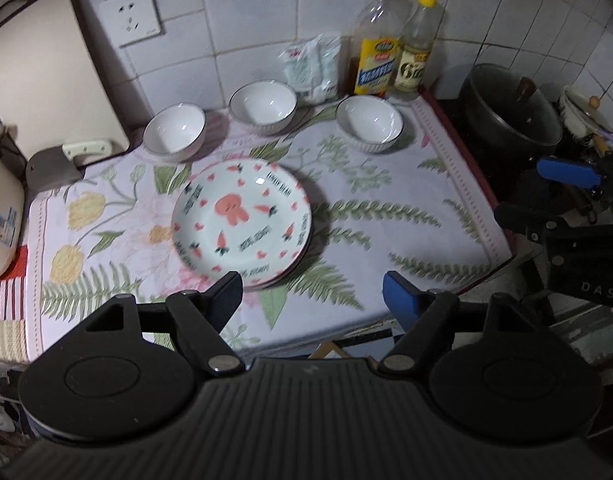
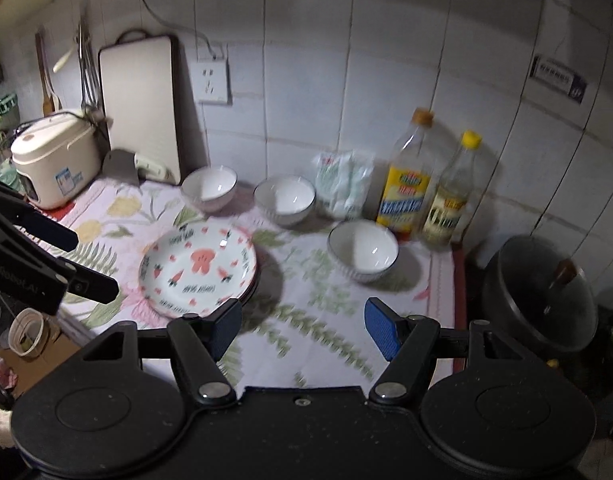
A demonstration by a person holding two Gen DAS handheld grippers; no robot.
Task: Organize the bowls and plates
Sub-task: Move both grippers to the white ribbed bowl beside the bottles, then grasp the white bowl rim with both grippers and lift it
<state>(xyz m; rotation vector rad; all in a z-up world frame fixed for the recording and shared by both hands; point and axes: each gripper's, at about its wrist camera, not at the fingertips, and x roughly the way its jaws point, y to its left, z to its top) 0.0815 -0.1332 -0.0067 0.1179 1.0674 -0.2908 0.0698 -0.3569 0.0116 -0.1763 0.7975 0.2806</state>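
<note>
A stack of carrot-and-rabbit patterned plates (image 1: 242, 220) sits mid-tabletop on a floral cloth (image 1: 386, 216); its printed lettering is too blurred to read. Three white ribbed bowls (image 1: 174, 130) (image 1: 263, 106) (image 1: 369, 122) stand apart behind it, the right one nearest the yellow-labelled oil bottle (image 1: 376, 44) and a bottle (image 1: 416, 46) whose label is illegible. The left gripper (image 1: 312, 292) and right gripper (image 2: 302, 326) hang above the near edge, fingers apart, holding nothing.

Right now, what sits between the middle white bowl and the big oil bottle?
A white plastic packet leaning at the wall stands between the middle bowl and the oil bottle; both wrist views show it.
</note>
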